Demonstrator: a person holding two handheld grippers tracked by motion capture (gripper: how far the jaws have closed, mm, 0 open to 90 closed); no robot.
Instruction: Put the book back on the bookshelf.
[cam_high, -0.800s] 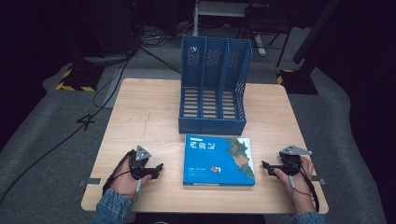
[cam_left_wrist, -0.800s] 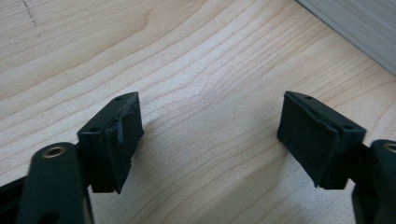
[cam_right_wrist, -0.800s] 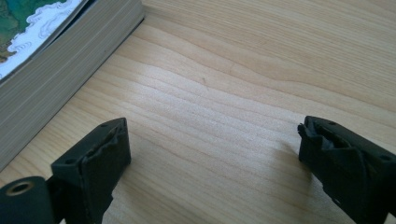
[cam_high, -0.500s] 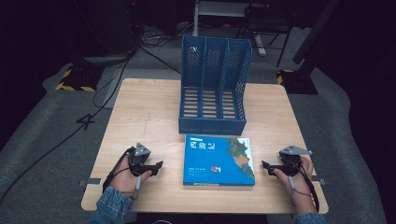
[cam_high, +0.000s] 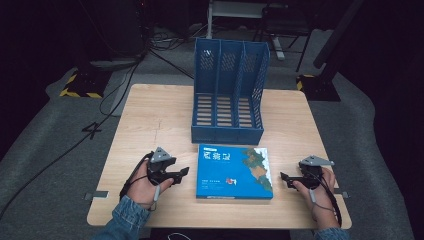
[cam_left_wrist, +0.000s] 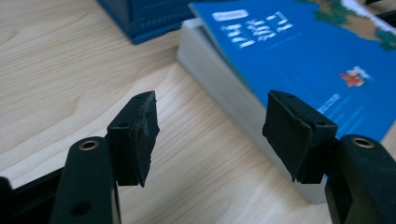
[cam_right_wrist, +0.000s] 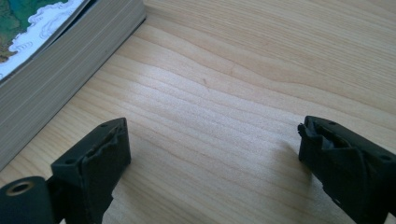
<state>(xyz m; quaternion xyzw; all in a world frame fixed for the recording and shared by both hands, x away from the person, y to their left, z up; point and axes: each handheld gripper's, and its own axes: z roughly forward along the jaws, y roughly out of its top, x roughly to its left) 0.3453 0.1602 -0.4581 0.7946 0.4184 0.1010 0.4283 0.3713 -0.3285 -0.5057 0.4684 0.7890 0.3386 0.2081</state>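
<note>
Book (cam_high: 234, 171) lies flat near the front edge of the surface (cam_high: 150, 120), just in front of the blue file rack (cam_high: 227, 95). Thick paperback, glossy blue cover with white title and a map print, grey page block showing along both side edges. Bare light-wood grain either side of it. Left gripper (cam_high: 181, 173) just beside the book's left edge, fingers (cam_left_wrist: 135, 135) apart, nothing between. Right gripper (cam_high: 285, 178) off the right edge, fingers (cam_right_wrist: 100, 158) apart, over bare wood.
</note>
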